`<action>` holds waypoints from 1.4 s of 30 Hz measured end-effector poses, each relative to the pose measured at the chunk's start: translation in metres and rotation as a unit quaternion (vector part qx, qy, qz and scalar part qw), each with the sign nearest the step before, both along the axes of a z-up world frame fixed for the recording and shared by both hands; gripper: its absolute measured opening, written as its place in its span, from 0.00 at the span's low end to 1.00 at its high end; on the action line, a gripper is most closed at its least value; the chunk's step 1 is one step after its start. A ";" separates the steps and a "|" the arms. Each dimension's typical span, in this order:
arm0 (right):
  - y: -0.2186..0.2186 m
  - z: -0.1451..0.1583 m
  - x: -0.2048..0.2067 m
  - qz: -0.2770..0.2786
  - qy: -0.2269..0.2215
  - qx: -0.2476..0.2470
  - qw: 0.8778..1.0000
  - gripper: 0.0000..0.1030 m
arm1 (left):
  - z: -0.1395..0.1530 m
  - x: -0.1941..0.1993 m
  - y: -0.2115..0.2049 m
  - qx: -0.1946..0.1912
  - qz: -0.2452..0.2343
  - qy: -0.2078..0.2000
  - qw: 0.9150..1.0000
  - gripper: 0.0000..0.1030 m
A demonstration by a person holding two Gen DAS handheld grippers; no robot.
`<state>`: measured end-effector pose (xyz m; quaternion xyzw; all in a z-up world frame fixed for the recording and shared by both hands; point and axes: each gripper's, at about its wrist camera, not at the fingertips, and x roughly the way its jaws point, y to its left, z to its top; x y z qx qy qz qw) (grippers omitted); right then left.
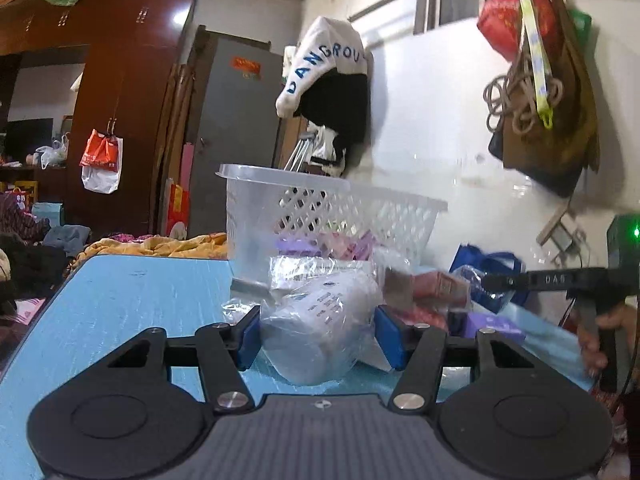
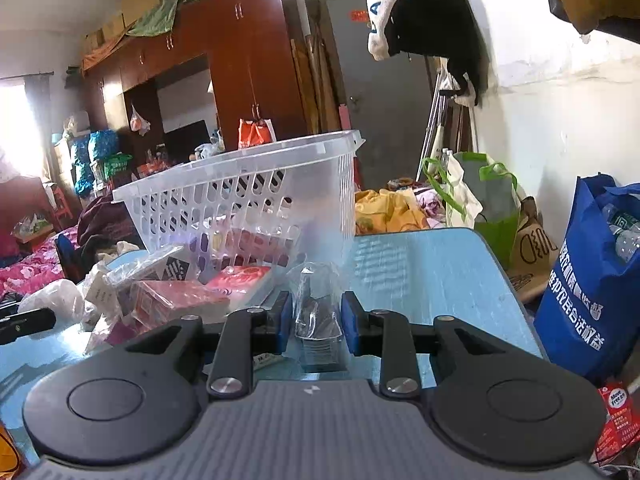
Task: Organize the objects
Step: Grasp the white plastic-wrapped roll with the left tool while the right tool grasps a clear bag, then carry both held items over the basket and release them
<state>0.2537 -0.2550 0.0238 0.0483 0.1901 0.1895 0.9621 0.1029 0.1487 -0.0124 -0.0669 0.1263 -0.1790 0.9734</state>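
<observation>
Light-blue table (image 2: pixel 432 268), translucent white lattice basket (image 2: pixel 240 196) (blue-padded claws).

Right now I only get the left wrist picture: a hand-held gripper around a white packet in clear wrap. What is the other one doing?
Observer: The right hand-held gripper has a small clear packet of dark pieces between its pads, resting on the blue table. The pads look not quite closed on it.
Visitor: Anything past the basket that I can't see?
Observer: A green-handled tote stands beyond the table's far edge.
Visitor: And lower down?
Observer: A red box printed "Move Free" sits beside the blue bag.
</observation>
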 end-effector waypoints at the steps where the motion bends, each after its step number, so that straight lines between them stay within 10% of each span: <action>1: 0.000 0.000 -0.001 0.001 -0.003 0.001 1.000 0.29 | 0.000 0.000 0.000 -0.005 0.000 -0.003 1.000 0.60; 23: 0.022 0.042 -0.014 0.013 -0.058 -0.027 0.998 0.29 | 0.040 0.007 0.011 -0.068 0.041 -0.048 0.996 0.60; 30: 0.070 0.116 0.033 0.022 -0.112 -0.070 0.991 0.29 | 0.109 0.079 -0.019 -0.057 0.021 -0.033 0.998 0.60; 36: 0.094 0.120 0.081 0.025 -0.097 -0.097 0.990 0.29 | 0.122 0.137 -0.051 -0.015 0.068 0.013 0.997 0.60; 38: 0.095 0.116 0.084 0.023 -0.098 -0.100 0.990 0.39 | 0.122 0.146 -0.053 -0.003 0.079 0.007 0.997 0.61; 40: 0.094 0.113 0.082 0.022 -0.099 -0.098 0.990 0.81 | 0.120 0.161 -0.056 0.016 0.090 0.023 0.996 0.87; 42: 0.089 0.109 0.072 0.018 -0.107 -0.098 0.989 0.87 | 0.114 0.166 -0.054 0.025 0.100 0.040 0.994 0.88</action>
